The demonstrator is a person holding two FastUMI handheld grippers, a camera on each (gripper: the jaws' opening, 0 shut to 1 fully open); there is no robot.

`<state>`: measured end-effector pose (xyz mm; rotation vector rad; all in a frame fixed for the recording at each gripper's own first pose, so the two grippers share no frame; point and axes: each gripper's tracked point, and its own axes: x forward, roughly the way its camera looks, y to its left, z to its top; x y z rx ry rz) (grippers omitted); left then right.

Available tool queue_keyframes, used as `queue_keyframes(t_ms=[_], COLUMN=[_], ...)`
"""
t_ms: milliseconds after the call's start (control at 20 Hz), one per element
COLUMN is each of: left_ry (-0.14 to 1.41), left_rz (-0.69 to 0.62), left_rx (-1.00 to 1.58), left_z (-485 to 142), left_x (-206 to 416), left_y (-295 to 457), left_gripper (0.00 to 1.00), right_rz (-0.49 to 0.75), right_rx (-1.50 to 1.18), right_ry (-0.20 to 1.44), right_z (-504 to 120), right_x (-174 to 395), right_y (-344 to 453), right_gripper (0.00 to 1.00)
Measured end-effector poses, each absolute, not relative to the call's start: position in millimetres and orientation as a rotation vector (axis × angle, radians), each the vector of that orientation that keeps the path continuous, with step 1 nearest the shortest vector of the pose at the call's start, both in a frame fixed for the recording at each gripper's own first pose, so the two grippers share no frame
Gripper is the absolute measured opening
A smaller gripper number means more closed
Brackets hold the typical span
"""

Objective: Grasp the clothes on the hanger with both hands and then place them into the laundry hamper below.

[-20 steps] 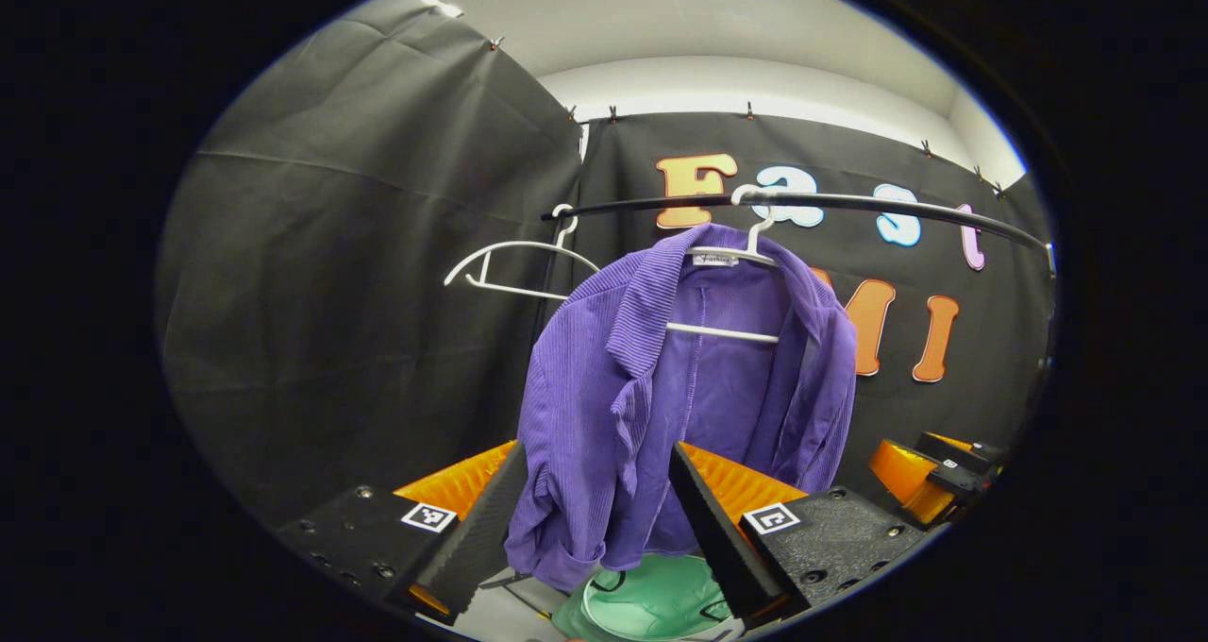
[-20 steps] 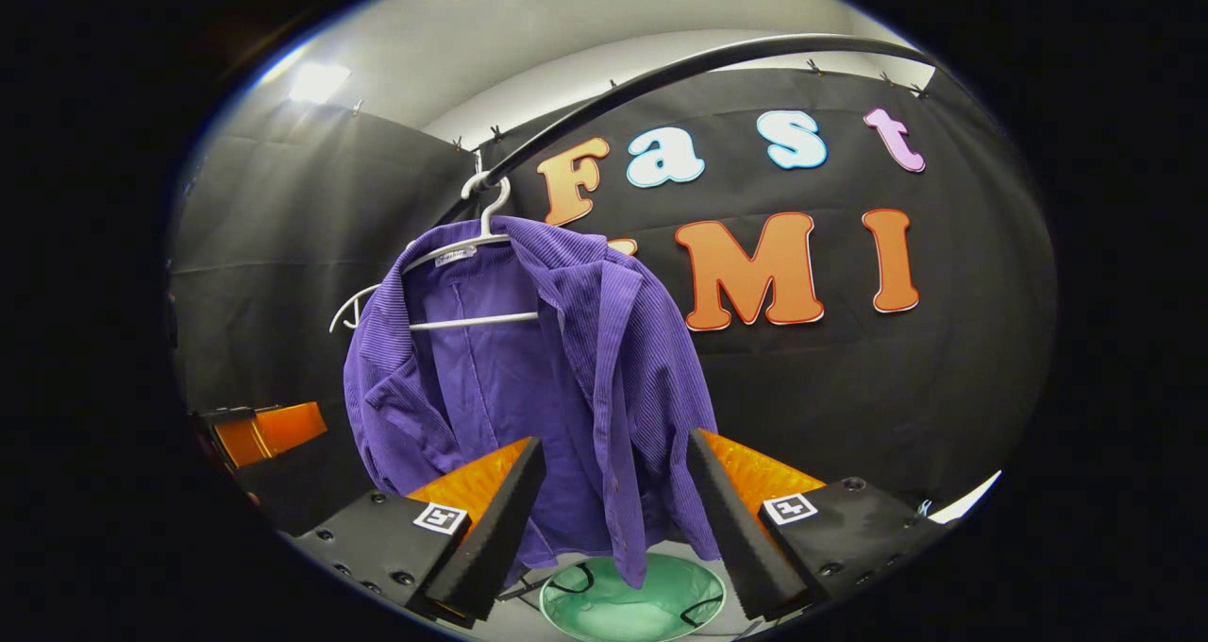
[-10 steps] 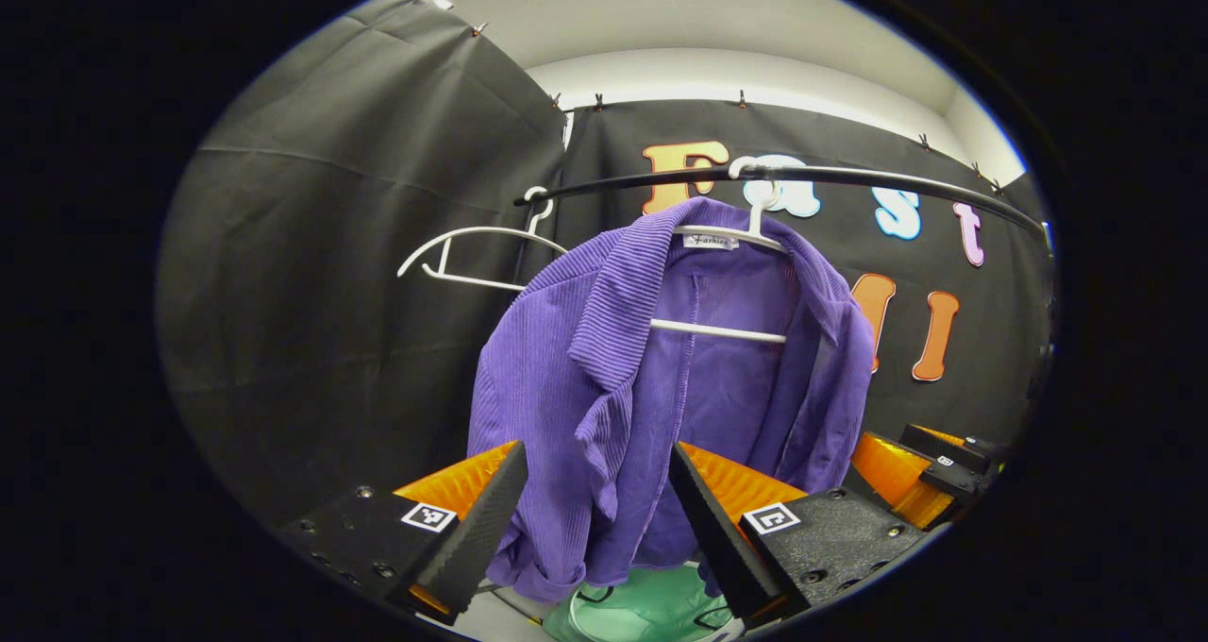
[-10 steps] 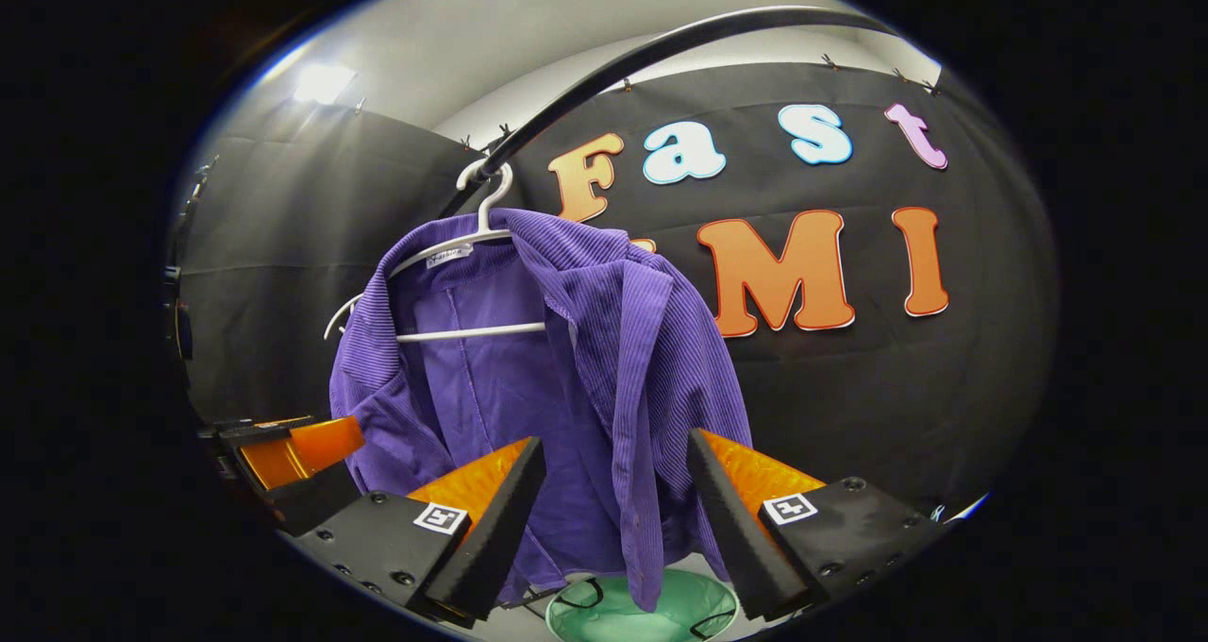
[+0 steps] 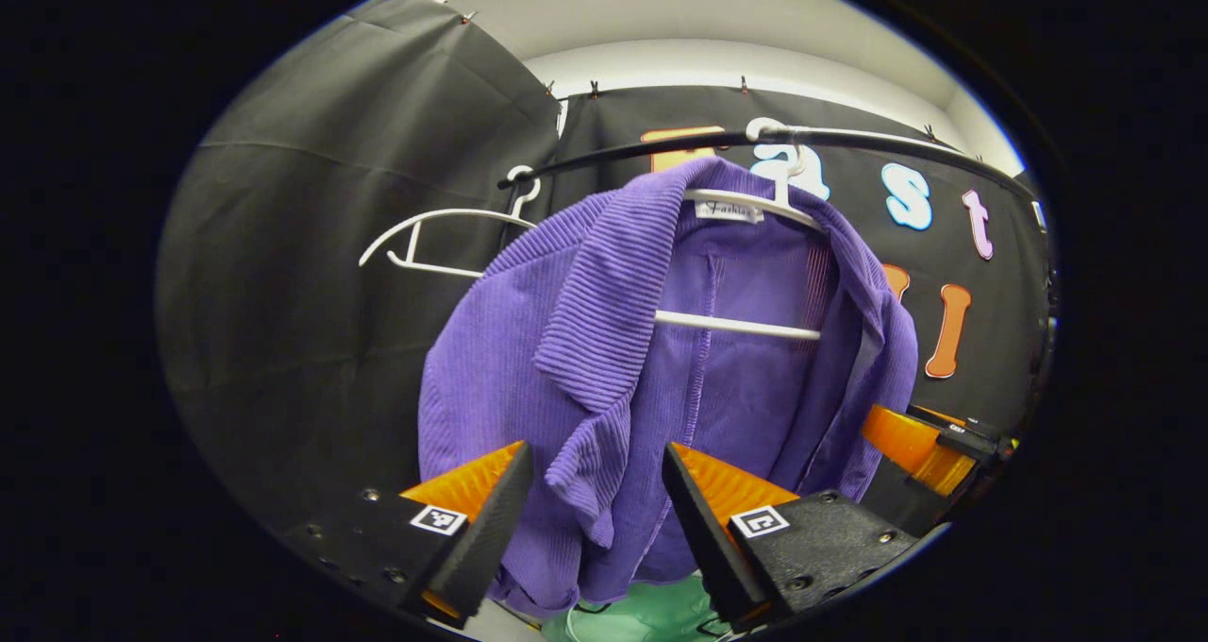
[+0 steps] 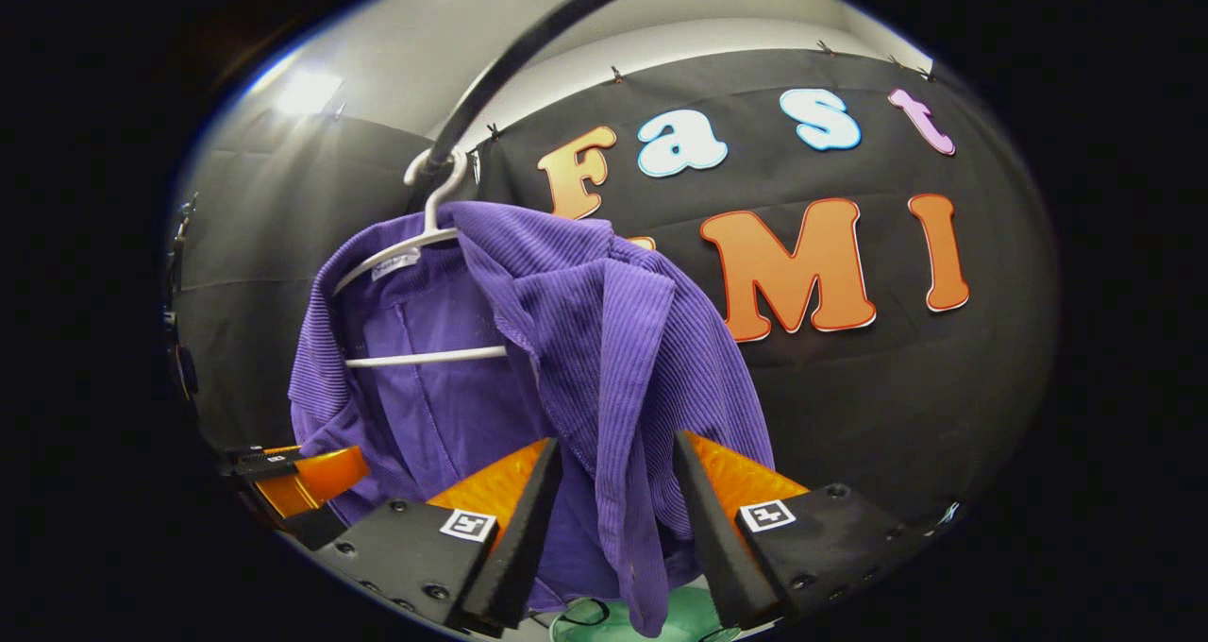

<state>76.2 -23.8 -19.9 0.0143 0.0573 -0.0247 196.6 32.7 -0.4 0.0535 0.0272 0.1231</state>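
Clothes (image 5: pixel 604 340) beside spare hanger (image 5: pixel 425 236)

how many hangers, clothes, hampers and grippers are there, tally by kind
white hangers: 2, an empty hanger and the hanger carrying the jacket
purple jacket: 1
green laundry hamper: 1, below the jacket
grippers: 2, left gripper and right gripper
black rail: 1
total: 7

1. A black rail (image 5: pixel 651 148) runs across the booth and carries two white hangers.
2. One hanger (image 5: pixel 755 198) holds a purple jacket (image 5: pixel 604 340).
3. The other hanger (image 5: pixel 425 236) hangs bare beside it.
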Motion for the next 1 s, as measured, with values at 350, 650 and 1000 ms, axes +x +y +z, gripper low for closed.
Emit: queue_keyframes(t_ms=[350, 650, 1000], left_ry=[0.069, 0.095, 0.049], left_rz=[0.002, 0.001, 0.027], left_rx=[0.014, 0.045, 0.002], left_z=[-22.5, -23.7, -3.7], left_x=[87.2, 85.2, 79.8], left_y=[-21.1, -14.6, -1.0], left_gripper=[0.39, 0.02, 0.0], right_rz=[0.174, 0.178, 0.158], right_rx=[0.179, 0.241, 0.315], right_ry=[0.068, 0.032, -0.042], right_z=[-6.0, 6.6, 47.4], right_x=[228.3, 230.4, 234.0], right_y=[39.7, 18.6, -27.2], right_gripper=[0.42, 0.08, 0.08])
